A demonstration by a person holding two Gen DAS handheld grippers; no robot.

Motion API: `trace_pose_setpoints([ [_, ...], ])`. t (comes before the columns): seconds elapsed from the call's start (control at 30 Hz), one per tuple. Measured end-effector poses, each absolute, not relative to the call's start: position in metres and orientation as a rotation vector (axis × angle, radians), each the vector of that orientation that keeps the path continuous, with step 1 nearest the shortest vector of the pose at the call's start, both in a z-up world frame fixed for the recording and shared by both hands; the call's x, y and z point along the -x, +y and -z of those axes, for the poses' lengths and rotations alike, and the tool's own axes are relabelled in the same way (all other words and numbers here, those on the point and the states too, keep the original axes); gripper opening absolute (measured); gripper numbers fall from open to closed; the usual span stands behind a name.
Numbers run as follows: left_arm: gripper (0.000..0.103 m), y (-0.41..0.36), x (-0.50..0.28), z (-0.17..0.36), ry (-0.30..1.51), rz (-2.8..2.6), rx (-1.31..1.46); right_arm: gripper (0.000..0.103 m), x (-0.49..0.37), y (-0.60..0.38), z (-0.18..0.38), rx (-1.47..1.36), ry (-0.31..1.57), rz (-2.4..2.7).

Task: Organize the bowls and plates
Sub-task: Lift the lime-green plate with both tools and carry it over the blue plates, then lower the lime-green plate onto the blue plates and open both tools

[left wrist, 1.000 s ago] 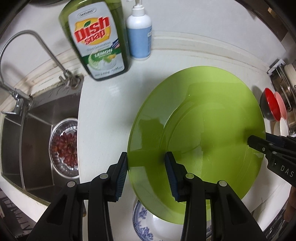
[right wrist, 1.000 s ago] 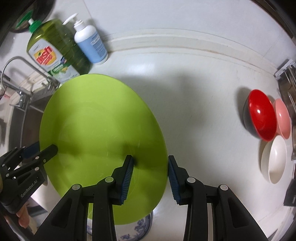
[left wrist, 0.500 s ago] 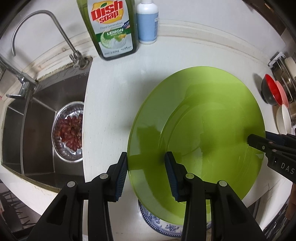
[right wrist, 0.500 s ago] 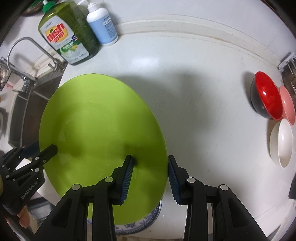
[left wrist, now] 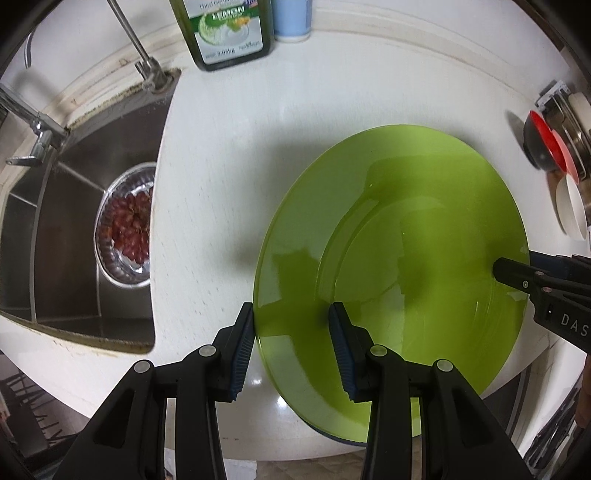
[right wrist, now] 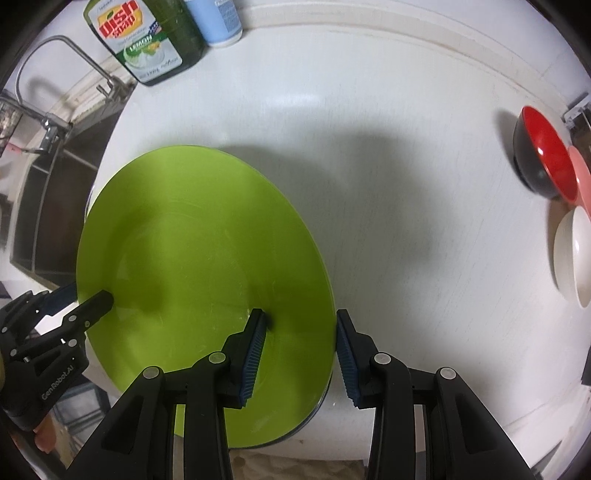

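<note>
Two grippers hold the big green plate over the white counter.

The left gripper has one finger above the plate's left edge and one finger below it, and the fingers look clamped on that edge. The right gripper sits the same way on the plate's right edge, one finger on top and one just past the rim. A dark rim of another dish peeks out under the plate's near edge. Far to the right of the plate lie a red bowl, a pink bowl and a white bowl, close together. Left of the plate is the sink, with a metal bowl of red grapes inside. Behind the plate stand a dish soap bottle and a blue bottle.
</note>
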State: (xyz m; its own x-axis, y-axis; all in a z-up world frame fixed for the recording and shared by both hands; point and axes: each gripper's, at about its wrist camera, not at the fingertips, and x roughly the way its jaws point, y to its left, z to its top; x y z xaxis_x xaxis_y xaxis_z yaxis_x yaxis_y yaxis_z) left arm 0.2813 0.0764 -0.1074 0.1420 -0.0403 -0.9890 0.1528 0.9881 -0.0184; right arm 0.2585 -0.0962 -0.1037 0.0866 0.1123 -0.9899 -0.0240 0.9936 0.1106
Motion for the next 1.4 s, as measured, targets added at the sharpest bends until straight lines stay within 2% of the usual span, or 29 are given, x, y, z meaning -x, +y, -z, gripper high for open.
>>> trace_pose_setpoints([
  [0.63, 0.040, 0.072, -0.262, 0.137, 1.484, 0.157, -0.124, 0.040, -0.228, -0.099, 0.127, -0.026, 1.531, -0.117],
  [1.13, 0.040, 0.072, -0.259, 0.137, 1.471, 0.172, -0.129, 0.042, -0.243, -0.087, 0.134, 0.020, 1.536, -0.136],
  [1.23, 0.043, 0.070, -0.257, 0.133, 1.446, 0.169, -0.151, 0.044, -0.242, -0.088, 0.132, 0.016, 1.533, -0.149],
  [1.33, 0.060, 0.069, -0.256, 0.128, 1.414, 0.171, -0.163, 0.048, -0.243, -0.089, 0.131, 0.004, 1.528, -0.166],
  [1.4, 0.060, 0.069, -0.256, 0.126, 1.401, 0.158, -0.172, 0.049, -0.242, -0.092, 0.130, -0.005, 1.521, -0.168],
])
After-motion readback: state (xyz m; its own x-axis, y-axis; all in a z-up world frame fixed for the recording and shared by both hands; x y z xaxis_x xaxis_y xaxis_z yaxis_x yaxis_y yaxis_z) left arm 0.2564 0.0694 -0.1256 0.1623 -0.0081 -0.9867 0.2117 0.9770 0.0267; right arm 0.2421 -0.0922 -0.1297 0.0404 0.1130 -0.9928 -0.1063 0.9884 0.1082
